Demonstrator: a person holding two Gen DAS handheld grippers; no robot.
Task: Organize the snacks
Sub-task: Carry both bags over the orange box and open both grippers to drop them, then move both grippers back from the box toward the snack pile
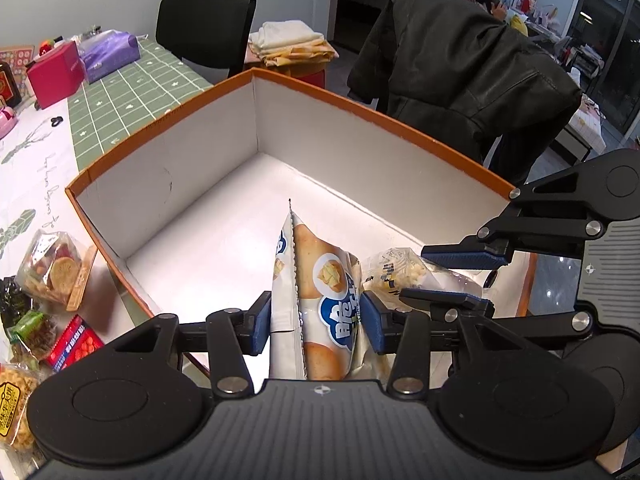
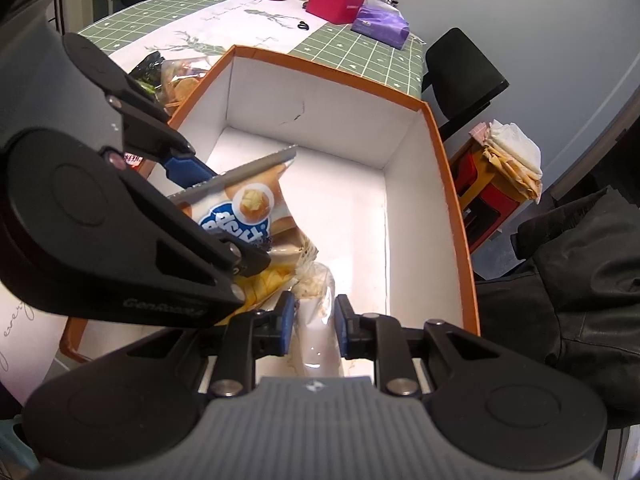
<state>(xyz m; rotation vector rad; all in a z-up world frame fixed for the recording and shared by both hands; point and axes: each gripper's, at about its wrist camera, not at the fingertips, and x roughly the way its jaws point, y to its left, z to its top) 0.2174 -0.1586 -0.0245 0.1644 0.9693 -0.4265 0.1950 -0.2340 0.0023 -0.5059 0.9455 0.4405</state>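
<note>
An orange-rimmed box [image 1: 320, 120] with a white inside stands open on the table, its floor bare. My left gripper [image 1: 318, 328] is shut on a white bread packet [image 1: 324, 300] with a blue logo, held upright over the box's near end. Just to its right, my right gripper [image 1: 452, 280] is shut on a clear packet [image 1: 394, 270] of pale yellow pieces. In the right wrist view that clear packet [image 2: 316, 320] sits pinched between the blue pads of the right gripper [image 2: 314, 326]. The left gripper [image 2: 224, 216] comes in from the left there with the bread packet [image 2: 248, 204].
Loose snacks lie on the table left of the box: a cookie packet [image 1: 52, 272], a red carton [image 1: 74, 344] and other bags. Farther back are a pink box [image 1: 54, 76] and a purple packet [image 1: 108, 54]. A black chair [image 1: 204, 28] and a dark jacket [image 1: 472, 76] stand beyond.
</note>
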